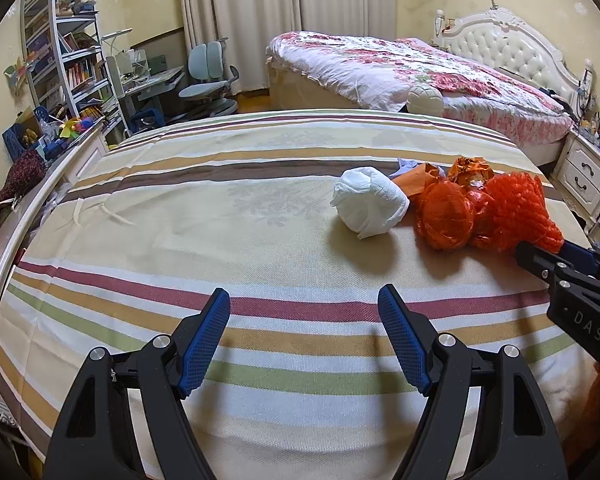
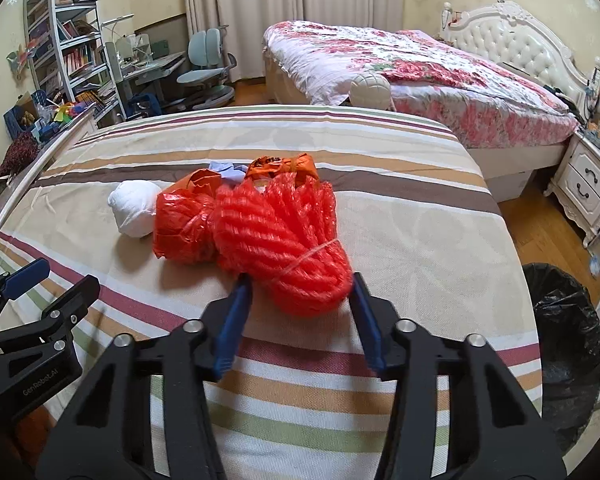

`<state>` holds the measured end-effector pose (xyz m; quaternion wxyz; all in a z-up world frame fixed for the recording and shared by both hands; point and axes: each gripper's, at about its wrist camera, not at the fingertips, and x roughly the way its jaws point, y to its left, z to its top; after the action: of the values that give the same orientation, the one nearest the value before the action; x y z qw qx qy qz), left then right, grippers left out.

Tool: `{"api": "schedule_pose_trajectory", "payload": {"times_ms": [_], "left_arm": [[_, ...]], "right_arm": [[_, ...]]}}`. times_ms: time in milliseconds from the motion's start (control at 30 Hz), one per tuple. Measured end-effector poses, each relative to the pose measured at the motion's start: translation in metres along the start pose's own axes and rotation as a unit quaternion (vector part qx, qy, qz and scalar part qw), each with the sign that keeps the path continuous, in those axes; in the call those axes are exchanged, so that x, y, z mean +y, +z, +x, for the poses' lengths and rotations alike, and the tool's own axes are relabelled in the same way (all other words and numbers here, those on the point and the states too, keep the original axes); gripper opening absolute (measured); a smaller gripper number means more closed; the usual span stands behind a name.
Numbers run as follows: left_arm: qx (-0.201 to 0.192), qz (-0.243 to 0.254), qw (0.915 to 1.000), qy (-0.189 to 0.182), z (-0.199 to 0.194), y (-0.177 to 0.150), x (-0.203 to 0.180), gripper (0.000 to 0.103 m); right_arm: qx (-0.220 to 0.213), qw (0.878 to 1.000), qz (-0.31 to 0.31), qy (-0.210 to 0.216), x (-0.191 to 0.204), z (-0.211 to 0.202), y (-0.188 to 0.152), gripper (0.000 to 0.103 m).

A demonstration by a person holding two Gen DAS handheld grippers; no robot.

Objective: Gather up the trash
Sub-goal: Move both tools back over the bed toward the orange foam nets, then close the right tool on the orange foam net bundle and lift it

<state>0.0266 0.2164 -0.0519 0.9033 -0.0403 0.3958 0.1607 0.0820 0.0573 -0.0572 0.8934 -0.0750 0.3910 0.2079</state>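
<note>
A pile of trash lies on the striped bed sheet [image 1: 220, 184]. It holds a red foam net bundle [image 2: 288, 236], a crumpled red plastic bag [image 2: 182, 226], a white wad [image 2: 134, 208] and orange wrappers [image 2: 280, 166]. My right gripper [image 2: 300, 286] has its blue fingers on either side of the net bundle's near end, touching it. In the left wrist view the net [image 1: 520, 208], the bag [image 1: 444, 216] and the white wad [image 1: 370, 202] show at right. My left gripper [image 1: 304, 300] is open and empty above the sheet, short of the white wad.
A bin with a black liner [image 2: 568, 344] stands on the wood floor right of the bed. A floral bed [image 2: 420, 64] and white nightstand [image 2: 588, 184] lie beyond. A desk, chair [image 1: 212, 76] and bookshelf [image 1: 64, 44] stand at far left.
</note>
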Motion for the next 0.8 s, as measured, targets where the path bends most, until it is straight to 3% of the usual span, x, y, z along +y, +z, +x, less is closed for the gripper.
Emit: {"api": "schedule_pose_trajectory", "payload": {"times_ms": [300, 500, 633, 800], "left_arm": [[-0.005, 0.000, 1.0000, -0.002, 0.001, 0.003, -0.001, 0.074], [-0.005, -0.001, 1.0000, -0.002, 0.002, 0.005, -0.003, 0.074], [-0.005, -0.002, 1.0000, -0.002, 0.003, 0.007, -0.002, 0.074], [-0.006, -0.003, 1.0000, -0.003, 0.003, 0.008, -0.003, 0.074]], "right_arm": [[-0.013, 0.999, 0.027, -0.045, -0.032, -0.011, -0.003, 0.039], [-0.004, 0.998, 0.059, -0.037, -0.054, -0.009, -0.005, 0.042], [-0.007, 0.997, 0.069, -0.030, -0.056, -0.006, -0.003, 0.060], [-0.010, 0.997, 0.065, -0.026, -0.055, -0.002, 0.004, 0.066]]}}
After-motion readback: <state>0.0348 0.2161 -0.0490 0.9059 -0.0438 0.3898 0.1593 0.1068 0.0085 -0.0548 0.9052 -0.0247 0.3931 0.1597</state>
